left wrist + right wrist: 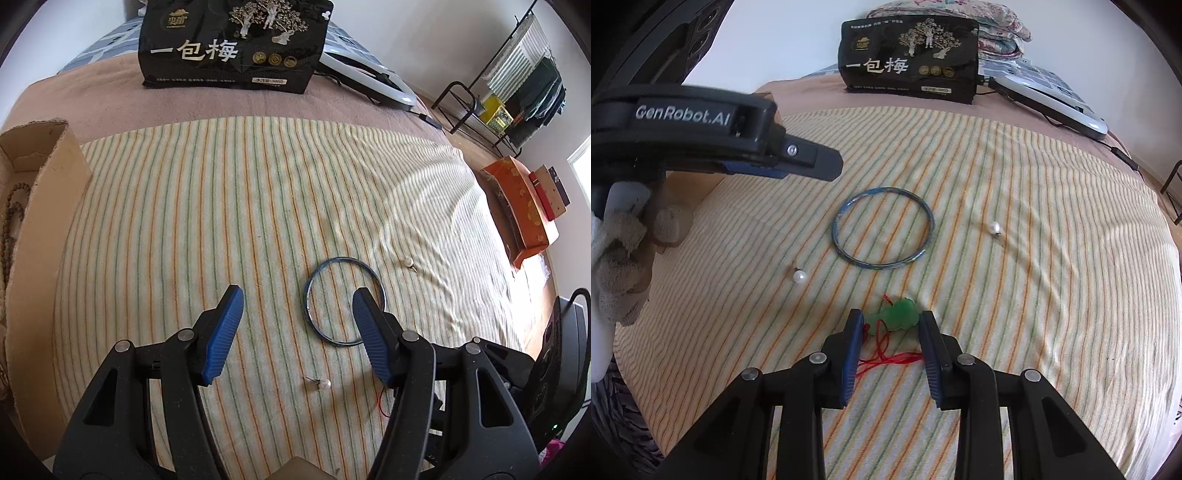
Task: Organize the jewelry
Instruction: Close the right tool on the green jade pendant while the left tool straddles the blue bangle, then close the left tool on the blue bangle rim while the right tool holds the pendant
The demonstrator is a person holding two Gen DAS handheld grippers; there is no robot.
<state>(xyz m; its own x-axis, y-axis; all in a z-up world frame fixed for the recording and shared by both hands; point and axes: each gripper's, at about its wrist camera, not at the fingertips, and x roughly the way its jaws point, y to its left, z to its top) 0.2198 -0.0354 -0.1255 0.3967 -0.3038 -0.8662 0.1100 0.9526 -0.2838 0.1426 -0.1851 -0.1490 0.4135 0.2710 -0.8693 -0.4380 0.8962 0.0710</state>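
The green pendant [895, 316] lay on the striped towel [1034, 295] between the right gripper's [891, 323] half-open fingers, not yet pinched. Next it likely needed a gentle squeeze. The left gripper [297, 306] hung wide open near the bangle [317, 286] and 2 pearls.

A thin blue bangle [883, 228] lay flat on the striped cloth. One pearl earring [799, 276] rested at the bangle's 8 o'clock, well apart from it; a second pearl earring [994, 227] rested at its 3 o'clock. A green pendant [897, 316] on a tangled red cord [886, 356] lay at the bangle's 6 o'clock. A brown bead string [9, 218], probably a necklace, lay partly visible inside a cardboard box [44, 206].
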